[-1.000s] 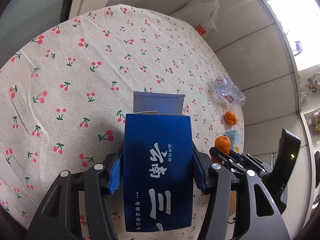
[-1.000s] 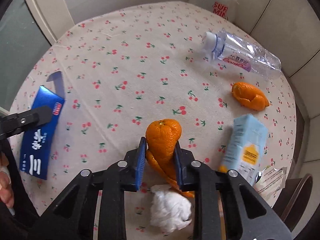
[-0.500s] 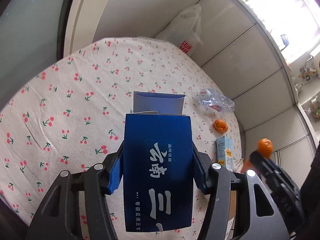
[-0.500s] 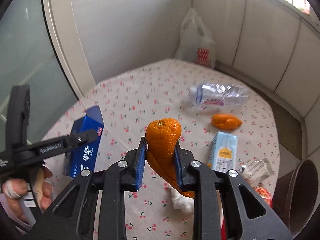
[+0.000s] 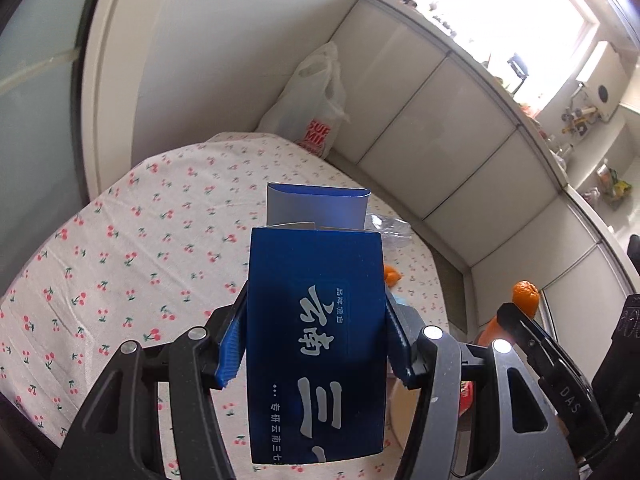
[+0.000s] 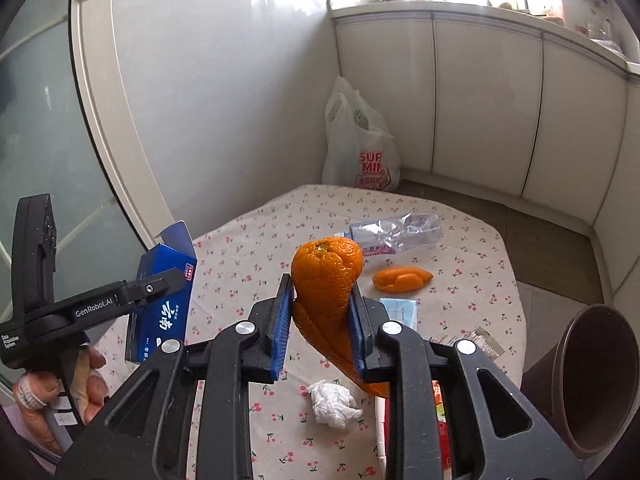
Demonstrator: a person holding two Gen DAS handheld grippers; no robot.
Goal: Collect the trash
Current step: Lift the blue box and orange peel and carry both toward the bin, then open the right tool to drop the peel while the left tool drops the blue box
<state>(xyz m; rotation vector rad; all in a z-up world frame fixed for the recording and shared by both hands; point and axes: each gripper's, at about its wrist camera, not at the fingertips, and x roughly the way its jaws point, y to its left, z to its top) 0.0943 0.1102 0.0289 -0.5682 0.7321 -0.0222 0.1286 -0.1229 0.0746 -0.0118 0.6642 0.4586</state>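
Observation:
My left gripper (image 5: 314, 344) is shut on a blue carton with white Chinese lettering (image 5: 316, 336), its top flap open, held well above the table. The carton also shows in the right wrist view (image 6: 164, 300). My right gripper (image 6: 320, 320) is shut on a piece of orange peel (image 6: 326, 280), held above the table; the peel also shows in the left wrist view (image 5: 525, 294). A brown bin (image 6: 592, 380) stands at the lower right, beside the table.
On the cherry-print tablecloth (image 6: 248, 256) lie a crushed clear bottle (image 6: 394, 232), another orange peel (image 6: 402, 279), a light-blue drink carton (image 6: 398, 312), a crumpled white tissue (image 6: 332, 402) and wrappers (image 6: 476, 340). A white plastic bag (image 6: 360, 152) stands against the far wall.
Both grippers have risen high above the table with the blue carton and the orange peel still held. The table looks smaller and farther, and the brown bin has come into view.

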